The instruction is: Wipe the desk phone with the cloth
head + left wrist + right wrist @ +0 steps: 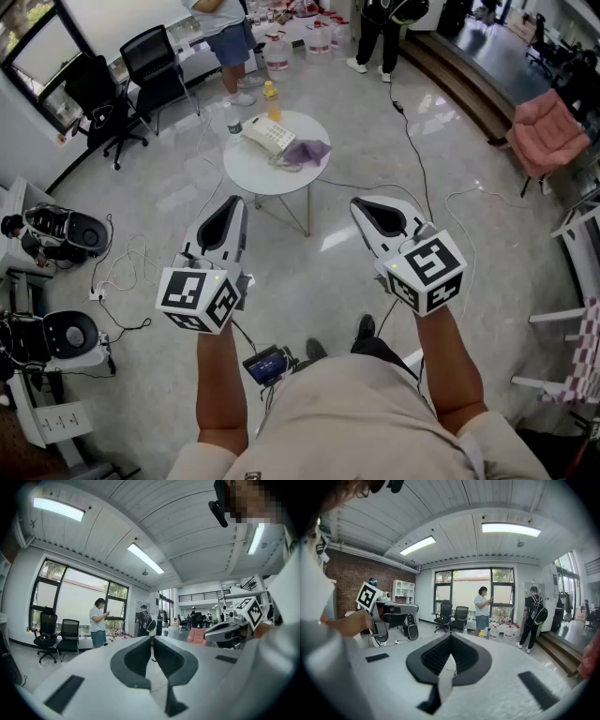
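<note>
Head view: our left gripper (pixel 228 211) and right gripper (pixel 371 214) point at the round table (pixel 246 178), well ahead. The desk phone (pixel 268 136) lies there, its long axis slanting far-left to near-right. The cloth (pixel 307 151) touches its right end, marginally nearer our right jaws. Left gripper view: jaws clenched, empty. Right gripper view: likewise clenched on nothing.

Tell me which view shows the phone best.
Head view: the phone lies in plain sight on the round table, beside the cloth. Neither gripper view shows it.
</note>
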A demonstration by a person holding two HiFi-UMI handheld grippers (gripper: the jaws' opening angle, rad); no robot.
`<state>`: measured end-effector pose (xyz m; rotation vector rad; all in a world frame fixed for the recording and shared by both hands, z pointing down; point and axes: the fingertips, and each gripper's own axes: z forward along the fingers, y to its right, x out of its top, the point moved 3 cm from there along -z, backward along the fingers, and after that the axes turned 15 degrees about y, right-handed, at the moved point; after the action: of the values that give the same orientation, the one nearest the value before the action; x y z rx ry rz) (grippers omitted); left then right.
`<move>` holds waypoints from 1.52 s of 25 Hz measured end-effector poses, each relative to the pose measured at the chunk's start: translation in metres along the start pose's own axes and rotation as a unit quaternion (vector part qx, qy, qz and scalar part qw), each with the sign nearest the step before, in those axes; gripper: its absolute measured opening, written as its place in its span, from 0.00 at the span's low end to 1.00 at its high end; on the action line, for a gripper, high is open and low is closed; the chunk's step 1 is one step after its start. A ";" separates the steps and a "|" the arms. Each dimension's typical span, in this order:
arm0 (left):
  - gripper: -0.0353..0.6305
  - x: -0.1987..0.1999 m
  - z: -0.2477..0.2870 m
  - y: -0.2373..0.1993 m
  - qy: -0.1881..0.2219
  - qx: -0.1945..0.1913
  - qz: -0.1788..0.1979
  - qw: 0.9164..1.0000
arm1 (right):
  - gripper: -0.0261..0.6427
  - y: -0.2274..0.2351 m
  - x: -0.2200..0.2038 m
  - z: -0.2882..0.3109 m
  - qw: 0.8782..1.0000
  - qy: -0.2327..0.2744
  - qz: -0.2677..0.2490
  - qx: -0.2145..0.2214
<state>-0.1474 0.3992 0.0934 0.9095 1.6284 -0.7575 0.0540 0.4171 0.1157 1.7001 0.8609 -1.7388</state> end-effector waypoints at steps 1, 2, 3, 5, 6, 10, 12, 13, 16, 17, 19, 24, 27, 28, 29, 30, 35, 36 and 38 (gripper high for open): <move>0.08 0.000 -0.001 -0.001 0.000 0.001 -0.001 1.000 | 0.03 -0.001 0.000 0.000 1.000 -0.001 0.000 0.001; 0.08 0.000 -0.001 -0.002 0.000 0.002 -0.001 1.000 | 0.03 -0.002 0.000 0.001 1.000 -0.001 0.000 0.001; 0.08 0.000 -0.002 -0.002 -0.001 0.002 -0.002 1.000 | 0.03 -0.003 0.000 0.001 1.000 -0.002 0.000 0.001; 0.08 0.000 -0.002 -0.002 -0.001 0.002 -0.003 1.000 | 0.03 -0.003 0.000 0.001 1.000 -0.002 0.001 0.001; 0.08 0.000 -0.002 -0.002 -0.001 0.002 -0.003 1.000 | 0.03 -0.002 0.000 0.001 1.000 -0.003 0.001 0.000; 0.08 -0.004 -0.001 -0.003 -0.004 0.000 -0.006 1.000 | 0.03 -0.002 -0.002 0.002 1.000 -0.005 0.002 -0.001; 0.08 -0.007 -0.001 -0.005 -0.006 -0.001 -0.008 1.000 | 0.03 -0.002 -0.003 0.004 1.000 -0.006 0.002 -0.002; 0.08 -0.008 0.000 -0.005 -0.007 -0.001 -0.008 1.000 | 0.03 -0.002 -0.004 0.005 1.000 -0.007 0.002 -0.002; 0.08 -0.010 0.000 -0.008 -0.008 -0.003 -0.010 1.000 | 0.03 -0.003 -0.006 0.007 1.000 -0.010 0.002 -0.004; 0.08 -0.012 0.000 -0.009 -0.009 -0.005 -0.011 1.000 | 0.03 -0.003 -0.007 0.008 1.000 -0.010 0.003 -0.005; 0.08 -0.015 0.001 -0.010 -0.011 -0.007 -0.012 1.000 | 0.03 -0.003 -0.009 0.010 1.000 -0.011 0.006 -0.006; 0.08 -0.016 0.004 -0.017 -0.010 -0.010 -0.014 1.000 | 0.03 -0.001 -0.007 0.019 1.000 -0.001 0.019 -0.013; 0.08 -0.016 0.011 -0.018 -0.011 -0.010 -0.013 1.000 | 0.03 0.008 -0.003 0.023 0.999 0.010 0.025 -0.017; 0.08 -0.017 0.014 -0.018 -0.013 -0.010 -0.013 1.000 | 0.03 0.012 -0.003 0.024 0.999 0.011 0.026 -0.017; 0.08 -0.018 0.017 -0.018 -0.015 -0.009 -0.014 1.000 | 0.03 0.016 -0.004 0.026 0.999 0.011 0.027 -0.016; 0.08 -0.020 0.020 -0.019 -0.017 -0.007 -0.014 1.000 | 0.03 0.020 -0.005 0.029 0.999 0.011 0.028 -0.016; 0.08 -0.037 0.045 -0.022 -0.035 0.003 -0.011 0.999 | 0.03 0.052 -0.018 0.046 0.999 0.007 0.040 -0.010; 0.08 -0.042 0.052 -0.021 -0.039 0.006 -0.009 0.999 | 0.03 0.061 -0.023 0.049 0.999 0.007 0.044 -0.007; 0.08 -0.051 0.066 -0.021 -0.045 0.014 -0.005 0.999 | 0.03 0.079 -0.032 0.058 0.999 0.006 0.051 0.001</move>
<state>-0.1261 0.3235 0.1287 0.8767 1.5473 -0.8188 0.0785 0.3206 0.1418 1.7267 0.7645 -1.6634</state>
